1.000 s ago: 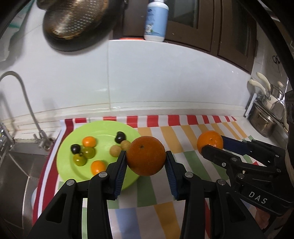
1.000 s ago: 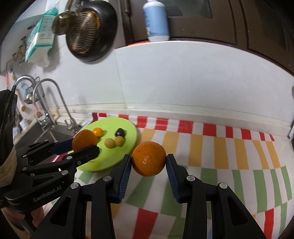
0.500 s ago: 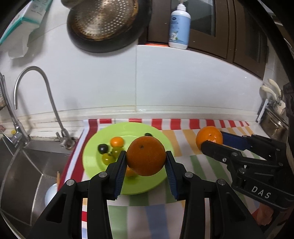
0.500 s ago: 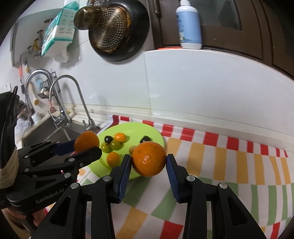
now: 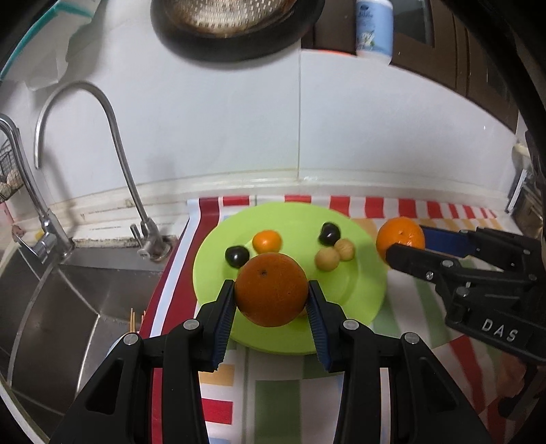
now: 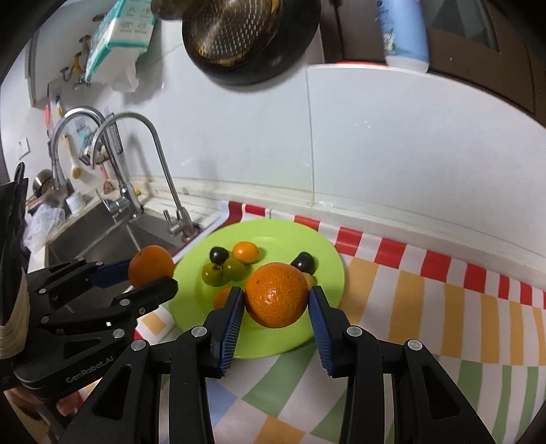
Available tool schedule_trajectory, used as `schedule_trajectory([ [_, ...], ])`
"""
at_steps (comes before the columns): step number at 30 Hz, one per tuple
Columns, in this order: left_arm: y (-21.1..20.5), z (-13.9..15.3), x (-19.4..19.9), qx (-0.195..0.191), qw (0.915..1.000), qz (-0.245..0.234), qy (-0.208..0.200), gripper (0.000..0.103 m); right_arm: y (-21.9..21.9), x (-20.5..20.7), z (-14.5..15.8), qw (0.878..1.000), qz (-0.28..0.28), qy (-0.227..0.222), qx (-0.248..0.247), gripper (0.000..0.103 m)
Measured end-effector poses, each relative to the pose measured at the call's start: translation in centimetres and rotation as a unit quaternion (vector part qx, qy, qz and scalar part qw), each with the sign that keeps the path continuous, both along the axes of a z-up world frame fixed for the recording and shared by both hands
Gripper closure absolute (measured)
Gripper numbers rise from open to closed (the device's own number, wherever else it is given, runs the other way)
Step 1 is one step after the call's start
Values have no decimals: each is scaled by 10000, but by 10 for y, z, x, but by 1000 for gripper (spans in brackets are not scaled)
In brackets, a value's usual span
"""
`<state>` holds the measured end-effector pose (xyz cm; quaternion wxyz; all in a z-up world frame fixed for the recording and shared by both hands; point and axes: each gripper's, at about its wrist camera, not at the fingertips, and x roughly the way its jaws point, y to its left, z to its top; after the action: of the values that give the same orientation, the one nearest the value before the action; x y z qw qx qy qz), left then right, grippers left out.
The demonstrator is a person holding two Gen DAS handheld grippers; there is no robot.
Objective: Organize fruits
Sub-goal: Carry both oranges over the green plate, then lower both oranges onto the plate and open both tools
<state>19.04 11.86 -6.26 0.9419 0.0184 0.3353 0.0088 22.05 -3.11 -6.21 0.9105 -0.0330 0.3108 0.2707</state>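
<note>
Two oranges, each clamped in a gripper above the green plate (image 5: 361, 290). Left orange (image 5: 271, 289) pinched between the blue pads of the left gripper (image 5: 272, 300), hanging over the near part of the plate. Right orange (image 6: 276, 294) squeezed the same way in the right gripper (image 6: 277, 305), over the plate's near right portion; seen from the left wrist as a smaller orange ball at the plate's right edge. On the plate: a small orange fruit (image 5: 267, 241) toward the back, a dark round fruit (image 5: 237, 256) just beside it, another dark fruit (image 5: 329, 233) farther right, two pale tan fruits (image 5: 334, 254) touching each other below that one. From the right wrist, also two green fruits (image 6: 223, 271) side by side near the plate's middle, and part of another small orange fruit (image 6: 222, 297) half hidden behind the gripper's left finger. Plate resting on a striped cloth (image 6: 426, 300) of red, orange, green and white, spread over the table. Just left of the cloth, a steel sink (image 5: 61, 307) with a curved faucet (image 5: 112, 136). Behind, a white tiled wall (image 5: 239, 136); hung on it above, a dark pan with a perforated metal strainer (image 6: 245, 30) inside. At upper right, a white and blue bottle (image 5: 373, 29) on a ledge before dark cabinets.
</note>
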Motion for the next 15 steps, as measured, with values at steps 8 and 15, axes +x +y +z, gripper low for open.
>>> schedule_trajectory([
  [8,10,-22,17,54,9998,-47,182,63,14,15,-21,9997,55,211,-117,63],
  [15,15,-32,29,79,9995,-123,264,63,24,27,-35,9991,93,389,-152,63],
])
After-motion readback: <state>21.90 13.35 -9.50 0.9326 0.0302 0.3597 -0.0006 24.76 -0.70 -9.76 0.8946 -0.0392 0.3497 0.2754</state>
